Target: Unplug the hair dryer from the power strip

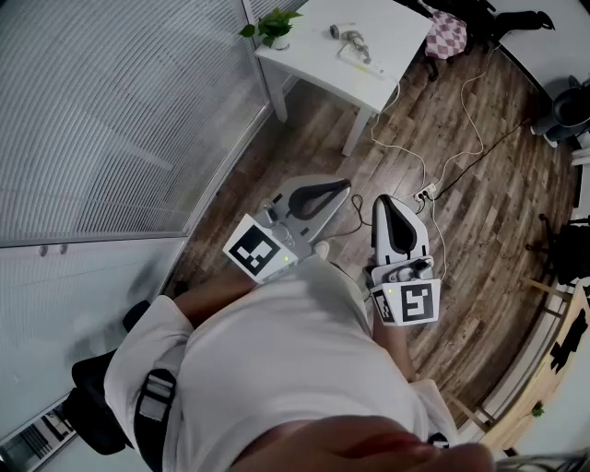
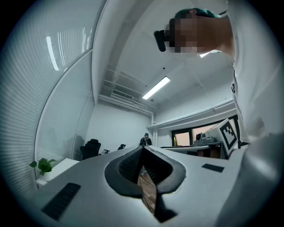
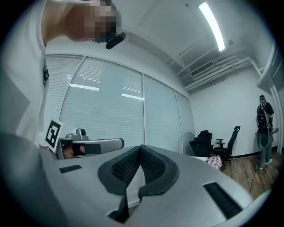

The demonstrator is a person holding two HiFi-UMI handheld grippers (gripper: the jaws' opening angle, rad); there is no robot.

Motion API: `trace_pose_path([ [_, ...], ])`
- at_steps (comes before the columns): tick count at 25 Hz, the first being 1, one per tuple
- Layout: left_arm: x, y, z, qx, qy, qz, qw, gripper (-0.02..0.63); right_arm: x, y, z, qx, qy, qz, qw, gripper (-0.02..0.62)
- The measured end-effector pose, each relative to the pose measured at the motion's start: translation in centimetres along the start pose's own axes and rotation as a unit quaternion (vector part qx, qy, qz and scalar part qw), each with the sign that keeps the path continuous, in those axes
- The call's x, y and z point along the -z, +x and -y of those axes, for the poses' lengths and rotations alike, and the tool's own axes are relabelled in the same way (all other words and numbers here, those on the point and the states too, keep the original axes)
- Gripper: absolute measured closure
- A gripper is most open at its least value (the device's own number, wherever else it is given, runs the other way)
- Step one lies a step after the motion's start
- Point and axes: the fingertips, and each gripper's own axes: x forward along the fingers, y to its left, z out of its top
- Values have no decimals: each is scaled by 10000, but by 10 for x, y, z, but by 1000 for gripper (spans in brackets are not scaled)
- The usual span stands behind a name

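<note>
The floor (image 1: 304,147) fills most of the head view, and the white desk (image 1: 313,64) stands well ahead of the person, across bare boards. Both grippers are held close to the body, far from the desk. The left gripper (image 1: 347,185) has its jaws closed tip to tip with nothing between them. The right gripper (image 1: 383,199) is likewise closed and empty.

A plant (image 1: 274,26) sits at the desk's left corner. The dryer (image 1: 348,35) lies near the desk's middle. Just beside it, toward the right edge, is a long white block, probably the strip (image 1: 359,57). A cord (image 1: 406,149) drops from that edge and runs over the floor. The plug itself is too small to make out.

I judge that this is the approach and that unplugging has not begun. The next move calls for closing on the desk and opening the jaws. One gripper would steady the strip while the other takes the plug.
</note>
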Motion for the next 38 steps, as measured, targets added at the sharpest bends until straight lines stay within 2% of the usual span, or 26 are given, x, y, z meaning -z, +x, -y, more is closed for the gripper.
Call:
trace_pose_path([
  [6,4,9,0,-12,-11,-30,10000,577,2,-1,8,-12,30,13,10000,563],
  [12,6,19,5,-23,-6,-8,10000,577,-7,-3,19,-107,269,199,9994,563],
  [24,16,29,-18,-226,-87,-46,9997,577,4,14,35,-154,275,38,9995,561],
  [32,18,52,-43,-161,-77,-107,9998,577,3,40,54,-43,301,46,9995,561],
  [38,25,70,-85,-97,-183,-157,9997,577,12,82,70,-33,315,-57,9995,561],
])
